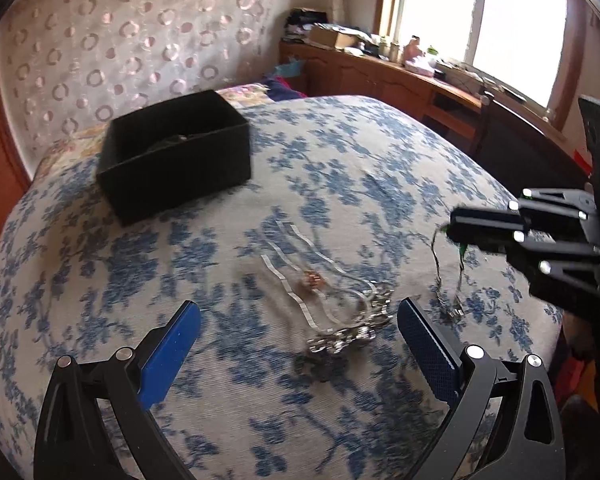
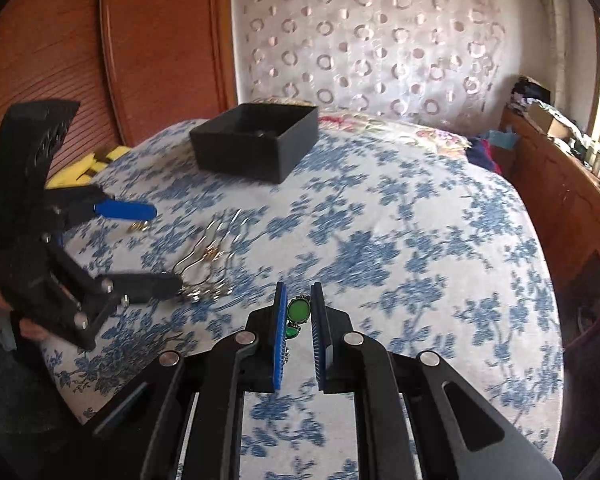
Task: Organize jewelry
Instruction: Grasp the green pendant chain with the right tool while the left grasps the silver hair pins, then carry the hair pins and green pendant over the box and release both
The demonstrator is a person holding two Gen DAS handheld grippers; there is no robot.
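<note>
Right wrist view: right gripper [image 2: 298, 312] clamps a green-stoned necklace [image 2: 298, 309], chain dangling vertically; left gripper [image 1: 298, 328] gapes wide.

No readable text — either view

Nothing legible shows — the black box [image 1: 176, 152], the floral bedspread [image 1: 340, 168] and the cluttered wooden sideboard [image 1: 380, 76] carry no lettering, label or number that can be made out.

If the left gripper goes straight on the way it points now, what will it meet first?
Most likely the silver jewelry pile lying on the bedspread, just ahead of the open left gripper. The depth is unclear, so it might pass just over the pile.
</note>
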